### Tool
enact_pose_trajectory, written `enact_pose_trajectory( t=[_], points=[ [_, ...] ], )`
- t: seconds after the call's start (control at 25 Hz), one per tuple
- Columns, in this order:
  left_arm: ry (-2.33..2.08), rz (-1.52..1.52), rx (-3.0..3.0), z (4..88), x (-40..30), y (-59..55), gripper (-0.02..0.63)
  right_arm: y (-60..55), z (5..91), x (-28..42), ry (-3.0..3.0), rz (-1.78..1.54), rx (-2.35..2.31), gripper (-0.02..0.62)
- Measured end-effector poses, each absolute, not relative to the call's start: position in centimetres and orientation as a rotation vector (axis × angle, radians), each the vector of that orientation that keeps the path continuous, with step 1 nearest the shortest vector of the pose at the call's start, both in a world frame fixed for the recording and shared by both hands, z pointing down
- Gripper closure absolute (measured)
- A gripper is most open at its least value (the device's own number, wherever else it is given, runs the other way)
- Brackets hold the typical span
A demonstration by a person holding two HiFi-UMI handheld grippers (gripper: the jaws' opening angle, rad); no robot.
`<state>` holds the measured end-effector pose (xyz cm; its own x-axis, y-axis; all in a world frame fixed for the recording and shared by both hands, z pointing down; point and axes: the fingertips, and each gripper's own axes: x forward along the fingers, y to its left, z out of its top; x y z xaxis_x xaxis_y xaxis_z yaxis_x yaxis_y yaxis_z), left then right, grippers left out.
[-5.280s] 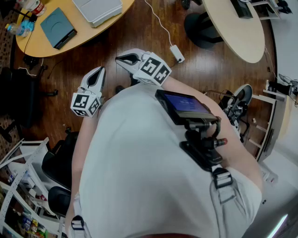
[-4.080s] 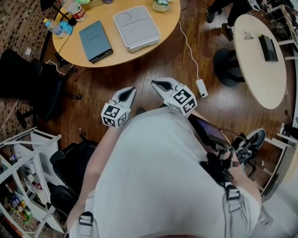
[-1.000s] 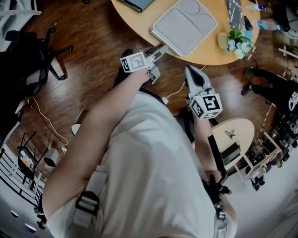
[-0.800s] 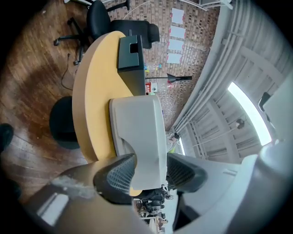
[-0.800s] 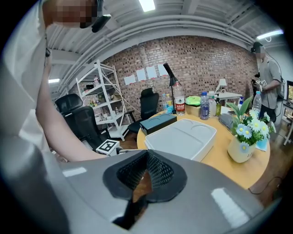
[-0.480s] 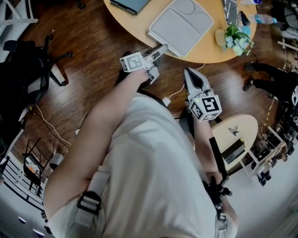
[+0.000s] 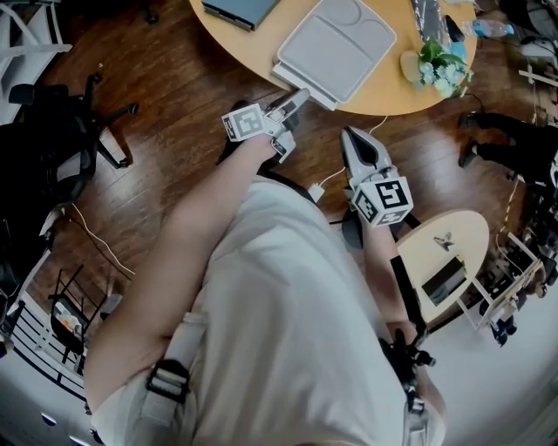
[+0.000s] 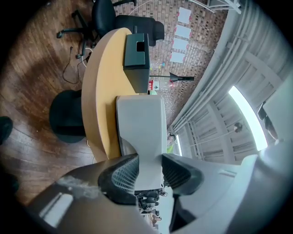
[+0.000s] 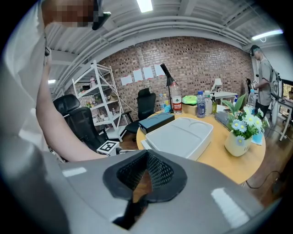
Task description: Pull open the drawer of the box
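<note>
Head view: left tool (image 7: 299,94) meets the drawer (image 7: 295,83) at the near end of the grey box (image 7: 336,43), which sits at the counter (image 7: 388,87) rim; right tool (image 7: 351,135) hangs short of the box, off the counter.
Left gripper view: jaws, just closing, clamp the drawer's front lip.
Right gripper view: jaws together, empty, the box beyond them.
Risk: with nothing bracing it, the whole box may slide off the counter under the pull, or the thin lip may slip free.

On the round wooden bench (image 7: 397,91), the flat grey plastic box (image 7: 340,43) lies at the near edge, with a dark flat case (image 7: 240,9) to its left and a vase of flowers (image 7: 432,65) to its right. The left tongs (image 7: 299,93), jaws just closing, straddle the box's near edge. The right tongs (image 7: 350,135) hang to the right of them, off the bench.
</note>
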<state>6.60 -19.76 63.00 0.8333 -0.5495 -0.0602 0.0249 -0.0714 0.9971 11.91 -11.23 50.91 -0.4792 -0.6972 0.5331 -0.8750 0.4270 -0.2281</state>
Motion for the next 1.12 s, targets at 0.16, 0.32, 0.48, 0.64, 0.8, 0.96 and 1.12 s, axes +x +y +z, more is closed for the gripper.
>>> enact_pose_trajectory(
  t=[0.16, 0.32, 0.48, 0.64, 0.8, 0.96, 1.12],
  points=[
    [-0.373, -0.540, 1.535, 61.6, 6.1, -18.1, 0.443, -10.6, 50.9, 11.5, -2.337, 0.685, 1.340, 0.589],
    [-0.397, -0.489, 1.556, 62.3, 4.7, -16.0, 0.442, -9.9, 51.0, 10.8, -2.357, 0.680, 1.329, 0.589],
    [-0.388, -0.487, 1.539, 61.9, 3.4, -13.8, 0.442, -8.8, 51.0, 10.1, -2.377, 0.675, 1.319, 0.589],
    [-0.364, -0.508, 1.514, 61.0, 2.7, -11.9, 0.440, -7.7, 51.3, 9.7, -2.390, 0.674, 1.309, 0.589],
    [-0.373, -0.501, 1.511, 60.9, 2.0, -10.3, 0.439, -6.6, 51.5, 9.5, -2.405, 0.668, 1.298, 0.589],
    [-0.363, -0.529, 1.497, 60.2, 1.6, -9.3, 0.436, -5.6, 51.6, 9.2, -2.423, 0.663, 1.287, 0.589],
    [-0.387, -0.531, 1.502, 60.2, 0.9, -8.3, 0.436, -4.7, 51.6, 9.3, -2.434, 0.659, 1.286, 0.589]
  ],
)
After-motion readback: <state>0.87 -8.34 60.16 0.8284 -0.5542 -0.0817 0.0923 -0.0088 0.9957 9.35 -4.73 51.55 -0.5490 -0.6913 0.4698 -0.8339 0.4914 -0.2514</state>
